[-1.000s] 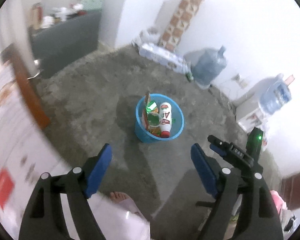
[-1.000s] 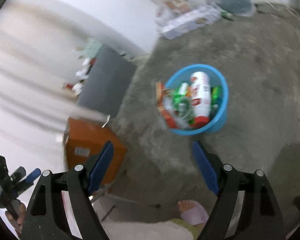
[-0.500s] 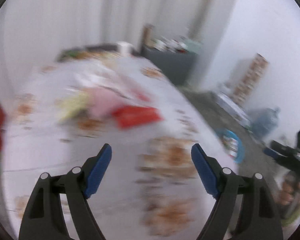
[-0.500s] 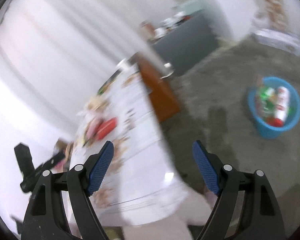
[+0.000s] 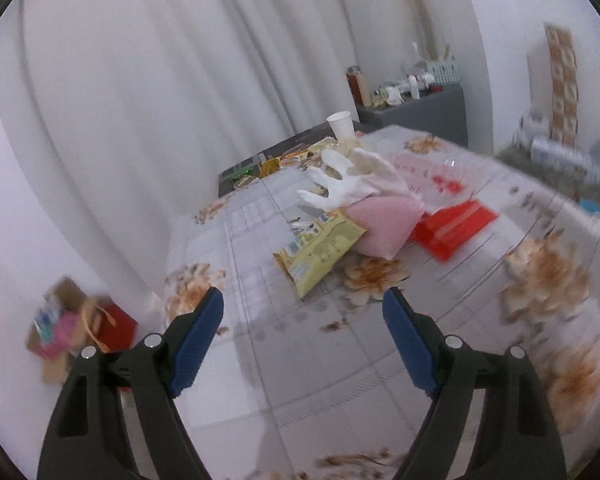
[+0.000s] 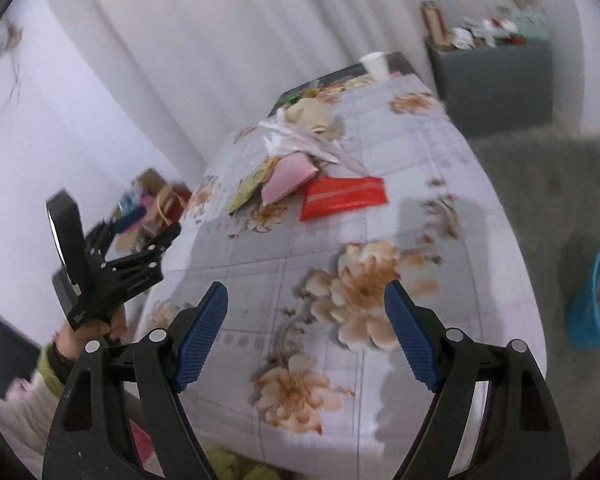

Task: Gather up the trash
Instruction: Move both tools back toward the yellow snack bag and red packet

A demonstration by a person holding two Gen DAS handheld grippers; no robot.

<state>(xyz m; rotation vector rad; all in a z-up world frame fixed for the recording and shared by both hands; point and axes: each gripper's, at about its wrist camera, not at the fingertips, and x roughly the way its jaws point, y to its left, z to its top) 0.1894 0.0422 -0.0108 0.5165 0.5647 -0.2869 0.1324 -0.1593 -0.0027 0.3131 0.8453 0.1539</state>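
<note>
Both grippers point down over a table (image 5: 260, 360) with a floral cloth. The left gripper (image 5: 302, 320) has its jaws spread wide with nothing between them, and so does the right gripper (image 6: 306, 320).

The trash lies in a heap well ahead of both: a yellow packet (image 5: 320, 248), a pink bag (image 5: 384, 220), a red packet (image 5: 452, 226) and a white glove (image 5: 340, 184) on top, all touching or overlapping. A paper cup (image 5: 340, 124) stands at the far end of the table.

Only the right view shows the left gripper (image 6: 140, 232) from outside, held up at the table's left edge by a hand (image 6: 88, 332) in a green cuff, and the blue bin (image 6: 592, 304) on the floor at right, well apart from the heap. The left view alone shows the glove's fingers clearly.
</note>
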